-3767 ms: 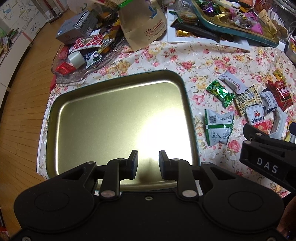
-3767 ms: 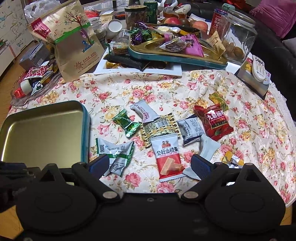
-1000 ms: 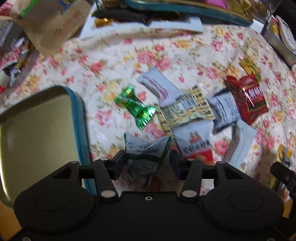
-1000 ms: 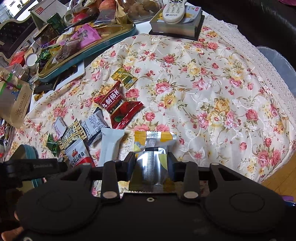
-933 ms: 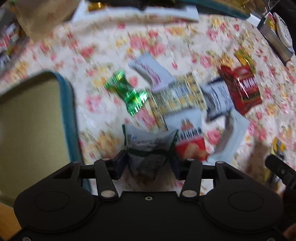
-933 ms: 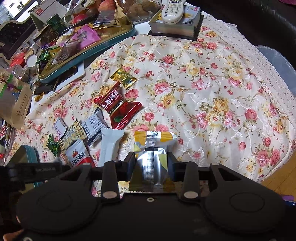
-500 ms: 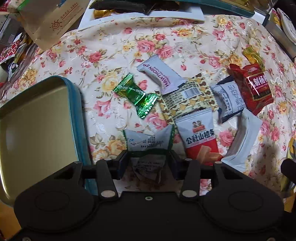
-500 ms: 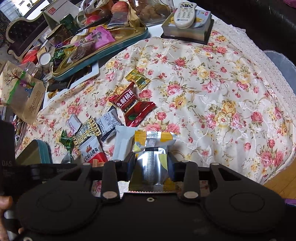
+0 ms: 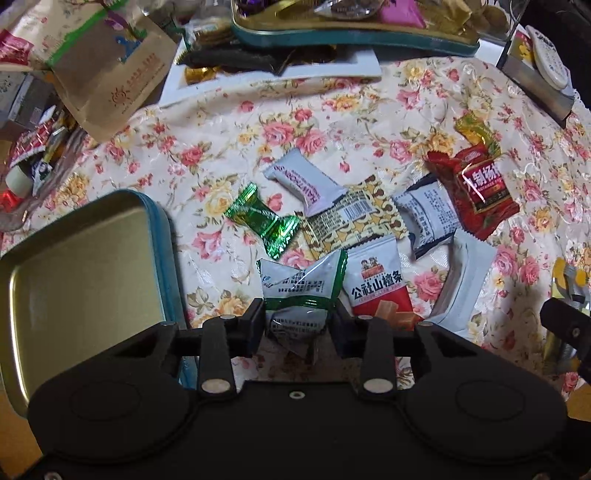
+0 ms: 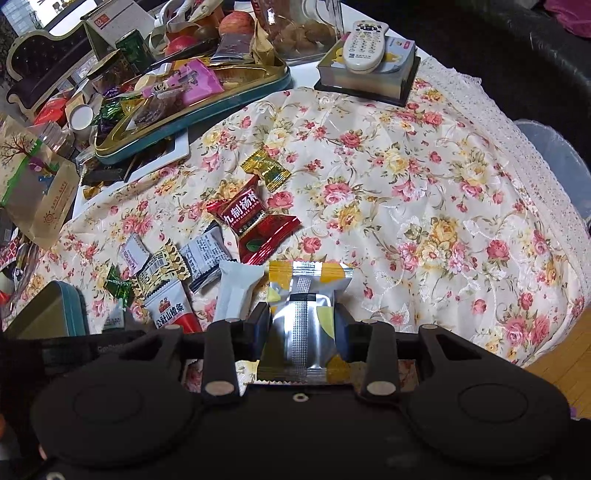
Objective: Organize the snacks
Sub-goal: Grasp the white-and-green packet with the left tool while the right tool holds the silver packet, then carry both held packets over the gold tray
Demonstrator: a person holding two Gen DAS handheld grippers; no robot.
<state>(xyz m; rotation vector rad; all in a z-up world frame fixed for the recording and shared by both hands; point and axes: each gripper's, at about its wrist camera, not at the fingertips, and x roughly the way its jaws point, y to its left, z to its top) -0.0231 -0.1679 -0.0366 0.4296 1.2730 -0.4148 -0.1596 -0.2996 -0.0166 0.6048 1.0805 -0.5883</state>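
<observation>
My left gripper [image 9: 298,325] points down at the floral tablecloth, and its jaws are closing on a green-and-white snack packet [image 9: 301,286]. The pads pinch the packet's crumpled lower half. A bare gold tray with a teal rim [image 9: 85,266] lies just left of it. In the right wrist view, my right gripper [image 10: 302,328] is shut on a silver-and-yellow packet [image 10: 303,295] held above the cloth. Loose snacks lie between the grippers: a green candy [image 9: 260,221], a white bar [image 9: 306,182], a red-and-white packet [image 9: 380,291] and a red packet [image 9: 480,188].
A teal tray heaped with sweets [image 9: 351,33], a brown paper bag [image 9: 107,74] and a glass dish [image 9: 22,166] crowd the back and left. A remote on a box [image 10: 364,44] sits at the far right. The table's lace edge [image 10: 546,206] drops to wooden floor.
The left jaws have narrowed onto the green-and-white packet, crumpling it, and the left view has risen slightly. The right gripper keeps its hold on the silver-and-yellow packet.
</observation>
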